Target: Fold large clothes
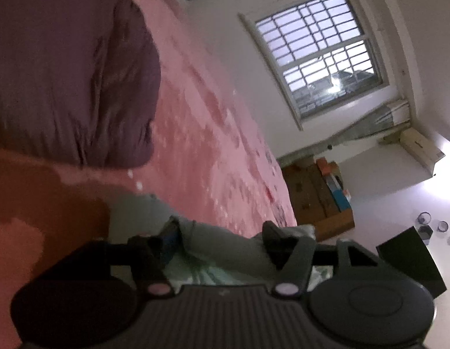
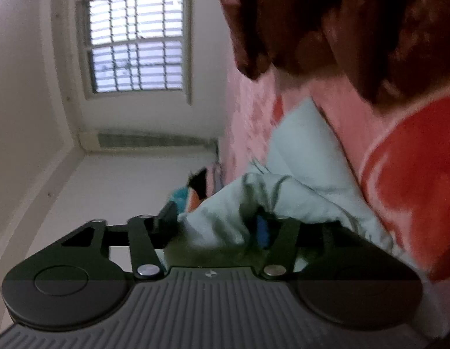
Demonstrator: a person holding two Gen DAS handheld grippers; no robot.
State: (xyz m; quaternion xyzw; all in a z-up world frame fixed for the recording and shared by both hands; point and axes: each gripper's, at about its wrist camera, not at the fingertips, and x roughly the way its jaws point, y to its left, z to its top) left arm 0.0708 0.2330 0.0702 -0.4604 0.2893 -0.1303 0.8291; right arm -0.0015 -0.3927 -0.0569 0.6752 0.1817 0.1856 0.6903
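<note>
Pink bedspread (image 1: 213,133) fills the bed below a barred window (image 1: 321,58). Your left gripper (image 1: 219,235) has its fingers spread, the pale grey-green garment (image 1: 225,241) lying bunched between them, pads not pressing. Your right gripper (image 2: 213,226) is spread wide too, the same garment (image 2: 297,157) heaped between its fingers and trailing off across the bedspread.

Right gripper (image 2: 217,221) tipped sideways, jaws spread apart. Pale mint-grey garment (image 2: 297,157) bunched between fingers, lying on pink bedspread (image 2: 248,116); whether pads press cloth, unclear. Dark reddish-brown cloth (image 2: 326,20) above it, red-orange patch (image 2: 414,174) beside. Barred window (image 2: 137,40) in white wall beyond. Picture blurred.
</note>
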